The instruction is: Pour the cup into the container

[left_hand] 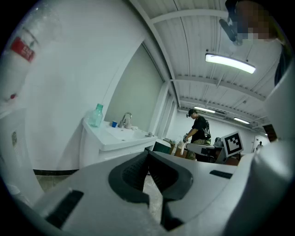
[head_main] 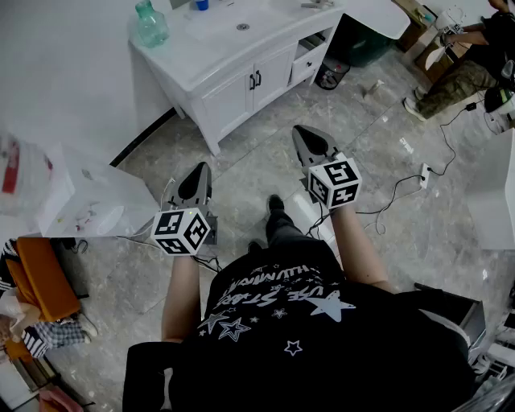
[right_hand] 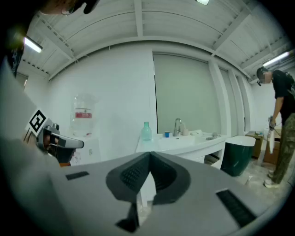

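A small blue cup (head_main: 201,4) stands on the white vanity (head_main: 211,60) beside the tap, far ahead of both grippers. It also shows as a small blue cup (left_hand: 114,124) in the left gripper view and as the blue cup (right_hand: 166,135) in the right gripper view. A green bottle (head_main: 150,24) stands at the vanity's left end. My left gripper (head_main: 195,179) is shut with nothing in it, held over the floor. My right gripper (head_main: 304,135) is shut and empty too, a bit further forward. Both point at the vanity from a distance.
The sink basin (head_main: 233,22) lies in the vanity top. A white water dispenser (head_main: 76,201) stands at the left, with an orange stool (head_main: 44,273) below it. Cables and a power strip (head_main: 424,173) lie on the tiled floor. Another person (head_main: 463,60) works at the far right.
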Tool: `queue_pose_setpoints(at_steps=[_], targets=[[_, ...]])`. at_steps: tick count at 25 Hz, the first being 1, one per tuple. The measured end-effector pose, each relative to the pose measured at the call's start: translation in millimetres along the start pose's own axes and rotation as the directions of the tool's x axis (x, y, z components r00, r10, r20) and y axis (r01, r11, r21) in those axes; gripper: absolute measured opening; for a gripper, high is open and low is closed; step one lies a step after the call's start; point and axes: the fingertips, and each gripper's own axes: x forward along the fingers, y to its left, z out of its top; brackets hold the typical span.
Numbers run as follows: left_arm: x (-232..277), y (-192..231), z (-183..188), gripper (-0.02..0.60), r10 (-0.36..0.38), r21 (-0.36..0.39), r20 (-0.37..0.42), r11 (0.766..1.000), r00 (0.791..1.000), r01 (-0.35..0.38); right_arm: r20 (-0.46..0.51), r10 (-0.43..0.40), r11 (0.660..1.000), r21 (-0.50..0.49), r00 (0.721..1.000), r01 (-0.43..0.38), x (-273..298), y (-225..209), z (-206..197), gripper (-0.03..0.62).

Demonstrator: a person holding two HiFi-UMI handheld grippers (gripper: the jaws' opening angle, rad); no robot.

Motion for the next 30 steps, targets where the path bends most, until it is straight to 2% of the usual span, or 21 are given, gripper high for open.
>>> queue_pose_setpoints(at_steps=[9, 16, 21, 22, 24, 27, 30], targets=[[-8.2, 0.7, 6.5, 0.009, 0.015, -0.002, 0.025, 1.0, 1.0, -0.015, 0.009, 0.007, 1.0, -0.011, 1.0, -0.007, -2.5, 1.1, 8.9, 0.006], [-13.3, 4.9, -5.8, 0.009, 0.017, -0.023, 0.003, 1.0, 1.0, -0.017, 0.017, 0.046, 0.999, 0.01, 0.999, -0.046, 0.5, 14.2, 2.4, 0.006], [-19.4, 5.9, -12.1, 0.009, 0.016, -0.03, -0.007, 0.999, 1.0, -0.016, 0.048, 0.01, 0.999, 0.046, 0.999, -0.012, -2.3, 14.4, 1.3, 0.008], [-20.7, 6.5, -12.5, 0.009, 0.018, -0.031, -0.007, 0.999, 1.0, -0.018, 0.049, 0.009, 0.999, 0.046, 0.999, -0.012, -2.2, 14.9, 1.1, 0.018], [-22.6, 7.3, -12.5, 0.009, 0.02, -0.035, -0.005, 0.999, 1.0, -0.021, 0.044, 0.012, 0.999, 0.044, 0.999, -0.014, -1.2, 16.1, 0.3, 0.125], [-23.8, 7.3, -12.1, 0.009, 0.016, -0.038, -0.007, 0.999, 1.0, -0.016, 0.03, 0.015, 0.999, 0.036, 0.999, -0.016, 1.3, 17.7, -1.3, 0.184], [-21.4, 9.3, -12.4, 0.009, 0.013, -0.035, -0.014, 0.999, 1.0, -0.013, 0.01, 0.028, 0.999, 0.046, 1.0, -0.029, 7.5, 17.8, -4.2, 0.286]])
